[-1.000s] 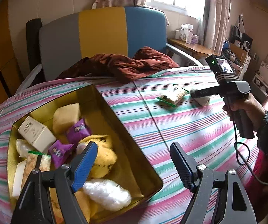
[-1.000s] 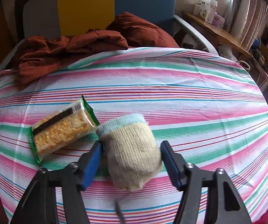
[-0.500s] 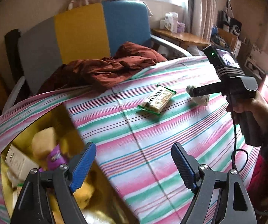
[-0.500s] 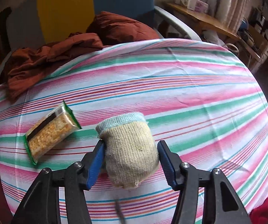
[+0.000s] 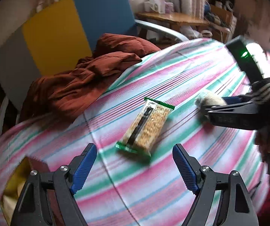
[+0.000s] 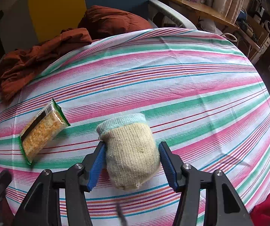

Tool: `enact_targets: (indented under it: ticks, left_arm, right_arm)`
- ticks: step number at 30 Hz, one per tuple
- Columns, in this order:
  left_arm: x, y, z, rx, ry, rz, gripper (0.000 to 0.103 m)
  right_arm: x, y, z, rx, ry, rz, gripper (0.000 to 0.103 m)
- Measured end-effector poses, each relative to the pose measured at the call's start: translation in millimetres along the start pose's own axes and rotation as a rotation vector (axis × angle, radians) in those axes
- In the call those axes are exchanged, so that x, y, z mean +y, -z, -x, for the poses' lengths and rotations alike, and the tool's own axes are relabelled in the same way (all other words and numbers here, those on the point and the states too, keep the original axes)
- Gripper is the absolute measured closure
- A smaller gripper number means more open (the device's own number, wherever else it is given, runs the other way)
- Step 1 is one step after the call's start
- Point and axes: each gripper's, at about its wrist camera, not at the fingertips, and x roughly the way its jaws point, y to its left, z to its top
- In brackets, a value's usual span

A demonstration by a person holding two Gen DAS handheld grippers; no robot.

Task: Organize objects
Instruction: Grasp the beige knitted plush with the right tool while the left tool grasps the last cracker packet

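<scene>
1. While the right gripper (image 6: 132, 162) stands low over the striped cloth (image 6: 172, 86), its two blue fingers (image 6: 97, 163) press on both sides of a knitted pouch (image 6: 130, 150), so it is clamped on the pouch.
2. The pouch is cream with a pale blue edge, and it rests on the cloth.
3. The left gripper (image 5: 135, 166) has its fingers wide apart and holds nothing; it touches nothing.
4. A snack packet (image 5: 146, 127) with green ends lies flat on the cloth, just ahead of the left gripper and beside the pouch.
5. A yellow box (image 5: 15, 177) shows at the lower left edge of the left view.
6. A brown cloth (image 6: 46, 56) lies crumpled at the far side.
</scene>
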Motion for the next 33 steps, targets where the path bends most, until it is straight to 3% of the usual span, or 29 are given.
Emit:
enact_targets:
  ticks: [9,19,21,23,25,27,33]
  left_arm:
    - [-11,-21,-51,0.034,0.005,-0.115,0.020]
    - [-10,-28,-91,0.084,0.098,-0.106,0.021]
    - [-3,-30,-94,0.096,0.140,-0.048,0.025]
    - [-1,-29,-92,0.089,0.131,-0.022,0.032]
    - [-2,-26,-88,0.081,0.126,-0.013,0.047]
    - [-3,-23,-84,0.086,0.111,-0.006,0.055]
    - [-10,3,-61,0.107,0.064,0.084,0.056]
  right_arm:
    - [-4,-2,-1,0.012,-0.011,-0.016,0.045]
    - [-3,-3,-2,0.012,-0.005,-0.002,0.045]
    - [-2,-4,-2,0.008,-0.004,0.006,0.045]
    - [0,-4,-3,0.004,-0.006,0.023,0.046]
    - [3,-3,-4,0.006,-0.004,0.037,0.046]
    - [4,-3,-3,-0.001,-0.003,0.048,0.046]
    - [11,0,2,-0.015,-0.089,0.075,0.047]
